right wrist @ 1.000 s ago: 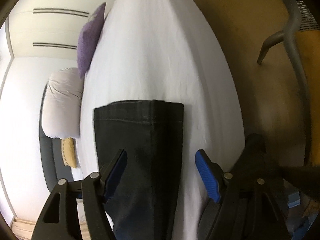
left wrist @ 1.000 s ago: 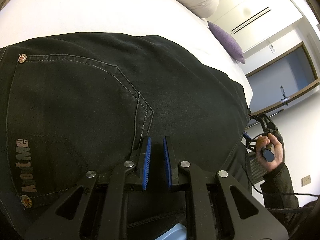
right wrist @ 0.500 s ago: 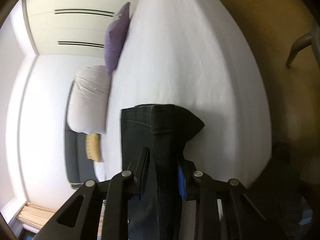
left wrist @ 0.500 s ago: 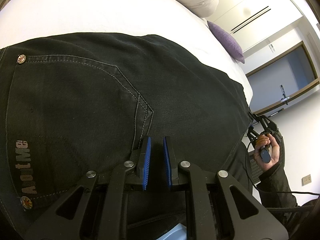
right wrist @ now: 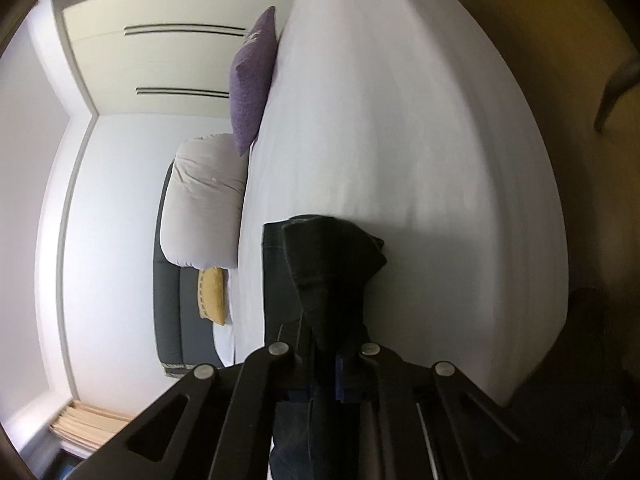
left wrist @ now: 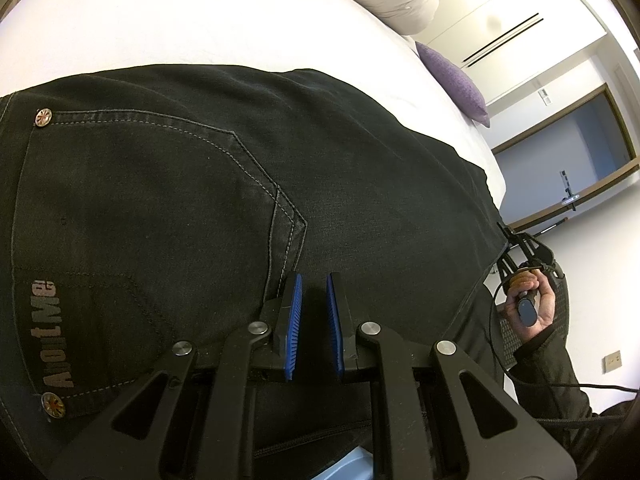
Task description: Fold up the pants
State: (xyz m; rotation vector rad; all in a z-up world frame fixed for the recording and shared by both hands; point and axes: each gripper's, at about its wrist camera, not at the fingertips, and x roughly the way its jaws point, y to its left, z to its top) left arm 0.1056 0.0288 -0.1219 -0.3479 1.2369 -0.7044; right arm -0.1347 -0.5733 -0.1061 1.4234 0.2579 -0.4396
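Black denim pants [left wrist: 192, 208] lie spread on a white bed [left wrist: 200, 24], back pocket and rivets facing up. My left gripper [left wrist: 312, 304] rests on the pants near the waist, its blue pads close together with a narrow gap; I cannot tell if cloth is pinched. My right gripper [right wrist: 324, 356] is shut on the hem end of the pant legs [right wrist: 328, 268] and lifts it off the sheet [right wrist: 400, 160], bunched. The right gripper also shows in the left wrist view [left wrist: 524, 264], held in a hand at the far end of the pants.
A white pillow [right wrist: 204, 200], a purple cushion [right wrist: 252, 84] and a yellow cushion [right wrist: 212, 296] sit at the head of the bed. Wardrobe doors [right wrist: 160, 60] stand behind. The wooden floor [right wrist: 560, 60] runs along the bed's edge.
My right gripper has closed on the pant hem and lifted it, bunching the cloth. My left gripper has stayed in place on the waist area.
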